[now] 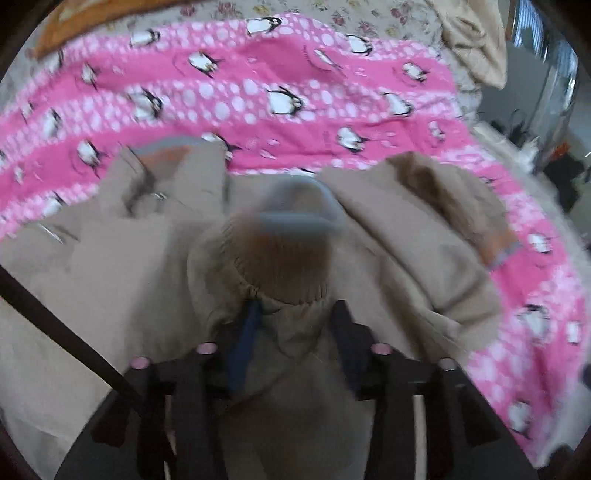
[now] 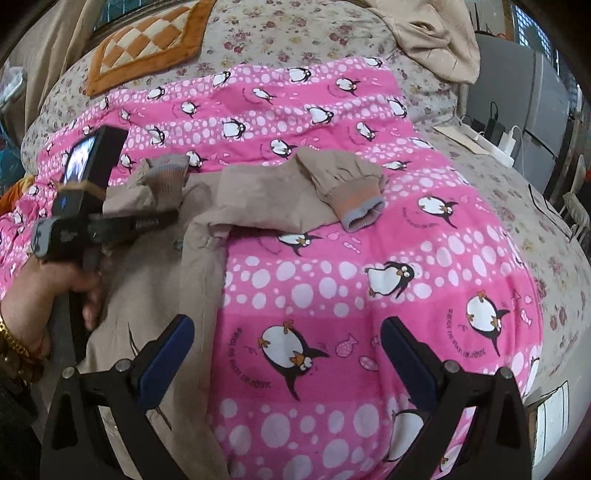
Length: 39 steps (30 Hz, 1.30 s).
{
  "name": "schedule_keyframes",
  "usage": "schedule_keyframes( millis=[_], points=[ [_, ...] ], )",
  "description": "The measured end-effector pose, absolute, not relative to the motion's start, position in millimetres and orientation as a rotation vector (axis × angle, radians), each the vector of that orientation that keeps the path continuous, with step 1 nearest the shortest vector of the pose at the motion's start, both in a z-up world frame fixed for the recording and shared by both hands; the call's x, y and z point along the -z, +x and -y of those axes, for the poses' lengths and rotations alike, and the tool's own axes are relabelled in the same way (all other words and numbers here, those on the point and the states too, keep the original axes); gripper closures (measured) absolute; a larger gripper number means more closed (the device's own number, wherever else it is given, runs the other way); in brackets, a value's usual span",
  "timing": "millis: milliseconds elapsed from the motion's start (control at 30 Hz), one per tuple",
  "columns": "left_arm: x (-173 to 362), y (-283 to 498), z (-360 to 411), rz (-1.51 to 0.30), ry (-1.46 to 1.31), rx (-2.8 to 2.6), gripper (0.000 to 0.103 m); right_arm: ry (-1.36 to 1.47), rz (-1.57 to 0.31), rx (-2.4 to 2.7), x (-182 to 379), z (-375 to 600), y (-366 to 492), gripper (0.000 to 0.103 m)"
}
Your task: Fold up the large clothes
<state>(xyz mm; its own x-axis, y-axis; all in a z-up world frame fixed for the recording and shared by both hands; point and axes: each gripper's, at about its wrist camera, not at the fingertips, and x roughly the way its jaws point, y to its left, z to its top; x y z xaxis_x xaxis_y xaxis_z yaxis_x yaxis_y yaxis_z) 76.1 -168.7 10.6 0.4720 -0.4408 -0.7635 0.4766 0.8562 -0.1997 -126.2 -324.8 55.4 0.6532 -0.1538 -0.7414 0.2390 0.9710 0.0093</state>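
A beige jacket (image 2: 166,280) lies on a pink penguin blanket (image 2: 369,258) on the bed. My left gripper (image 1: 295,332) is shut on a sleeve of the jacket (image 1: 280,266), its ribbed cuff with a grey edge bunched up between the fingers. The other sleeve (image 2: 351,195), with a grey-edged cuff, lies folded across the blanket. My right gripper (image 2: 288,354) is open and empty above the blanket, just right of the jacket's edge. The left gripper's body (image 2: 85,221) shows in the right wrist view over the jacket's left part.
A flowered bedspread (image 2: 295,33) covers the bed. An orange checked cushion (image 2: 147,40) lies at the far left. A beige cloth (image 2: 436,33) lies at the far right. Chargers and cables (image 2: 498,136) sit beyond the bed's right edge.
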Motion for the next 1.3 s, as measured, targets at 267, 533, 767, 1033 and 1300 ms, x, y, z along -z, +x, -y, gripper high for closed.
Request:
schedule_keyframes(
  millis=[267, 533, 767, 1033, 1300],
  points=[
    [-56.8, 66.9, 77.7, -0.878, -0.086, 0.649, 0.074, 0.120, -0.747, 0.216, -63.1, 300.4, -109.8, 0.001],
    [-41.0, 138.4, -76.4, -0.809, -0.286, 0.104, 0.078, 0.171, -0.688, 0.012, -73.7, 248.0, -16.4, 0.024],
    [-12.1, 161.5, -79.5, -0.919, -0.217, 0.022, 0.081, 0.094, -0.870, 0.043, -10.9, 236.8, 84.3, 0.056],
    [-31.3, 154.7, -88.8, -0.855, -0.303, -0.003, 0.081, 0.150, -0.855, 0.087, 8.4, 245.1, 83.1, 0.057],
    [10.8, 208.4, -61.3, -0.999, -0.147, -0.010, 0.080, 0.148, -0.959, 0.091, 26.7, 227.0, 136.3, 0.057]
  ],
)
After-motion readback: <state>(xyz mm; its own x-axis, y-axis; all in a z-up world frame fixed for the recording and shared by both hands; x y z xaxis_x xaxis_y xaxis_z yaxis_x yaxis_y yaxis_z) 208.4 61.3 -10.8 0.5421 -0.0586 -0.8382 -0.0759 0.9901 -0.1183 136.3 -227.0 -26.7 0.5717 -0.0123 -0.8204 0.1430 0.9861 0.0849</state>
